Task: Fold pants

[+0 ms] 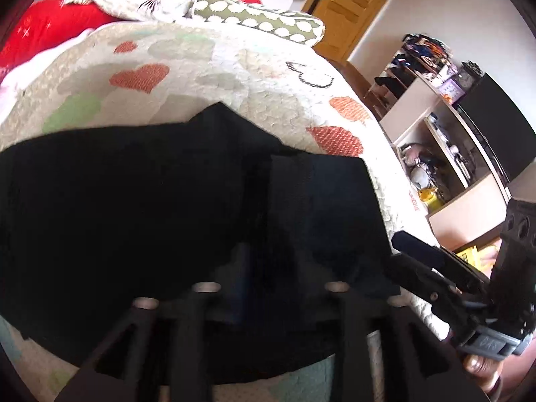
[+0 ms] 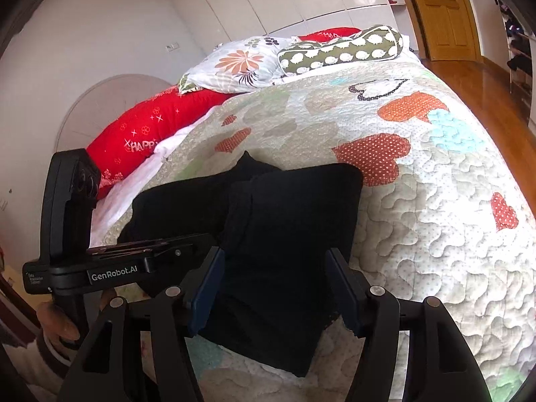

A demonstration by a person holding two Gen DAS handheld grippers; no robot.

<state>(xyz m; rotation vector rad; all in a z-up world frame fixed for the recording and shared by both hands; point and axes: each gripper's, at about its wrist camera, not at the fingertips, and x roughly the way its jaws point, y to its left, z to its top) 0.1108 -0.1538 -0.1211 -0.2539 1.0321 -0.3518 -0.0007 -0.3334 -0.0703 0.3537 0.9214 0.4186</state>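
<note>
Black pants (image 1: 150, 207) lie partly folded on the quilted bed; in the right wrist view the pants (image 2: 284, 221) show a folded layer on top at the right end. My left gripper (image 1: 273, 274) is open just above the dark cloth, its fingers hard to tell from the fabric. My right gripper (image 2: 278, 284) is open, its blue-padded fingers (image 2: 207, 288) apart over the near edge of the folded pants, holding nothing. The right gripper's body shows in the left wrist view (image 1: 469, 284), and the left gripper's body in the right wrist view (image 2: 100, 264).
The heart-patterned quilt (image 2: 418, 201) covers the bed. Pillows (image 2: 241, 63) and a red cushion (image 2: 144, 134) lie at the head. Shelves (image 1: 445, 154) with clutter stand beside the bed, and a wooden door (image 2: 442, 10) is beyond.
</note>
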